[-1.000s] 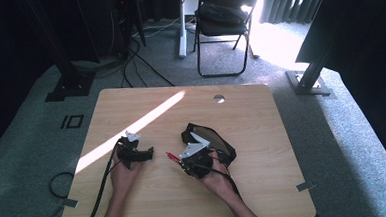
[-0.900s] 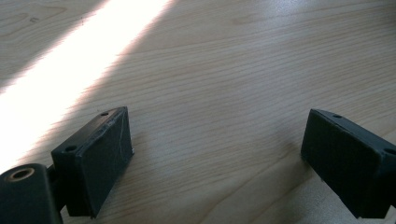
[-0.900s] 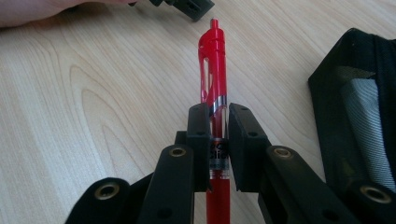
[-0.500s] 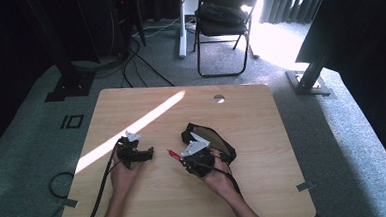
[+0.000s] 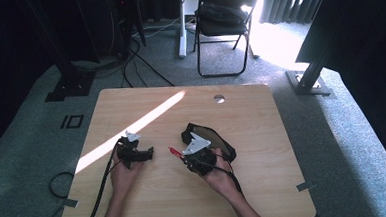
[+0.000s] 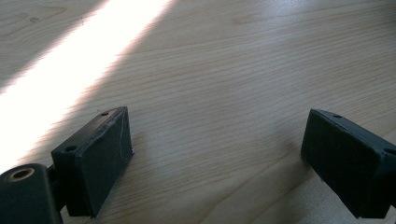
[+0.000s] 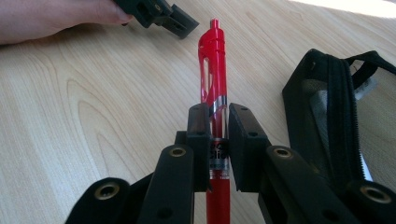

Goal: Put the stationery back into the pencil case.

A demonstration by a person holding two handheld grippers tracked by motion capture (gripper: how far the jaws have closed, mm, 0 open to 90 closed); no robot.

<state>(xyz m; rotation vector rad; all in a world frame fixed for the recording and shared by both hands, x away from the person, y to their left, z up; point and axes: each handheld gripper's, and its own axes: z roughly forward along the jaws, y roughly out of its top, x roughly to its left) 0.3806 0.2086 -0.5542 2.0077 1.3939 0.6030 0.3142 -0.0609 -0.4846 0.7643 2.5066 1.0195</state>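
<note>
Red plastic click pen (image 7: pixel 214 84) is the smallest thing on your pale wooden counter (image 5: pixel 262 130), lying just beside the black zippered fabric pouch (image 5: pixel 217 139). Your right gripper (image 7: pixel 218 122) clamps it, beside that pouch. Your left gripper (image 6: pixel 215 154) gapes empty, farther from it.

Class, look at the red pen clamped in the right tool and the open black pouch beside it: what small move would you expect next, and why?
Probably a short swing of the right tool toward the black pouch. Its jaws are shut on the red pen, held just above the table, and the pouch lies unzipped right beside it. The left tool rests open, holding nothing.
</note>
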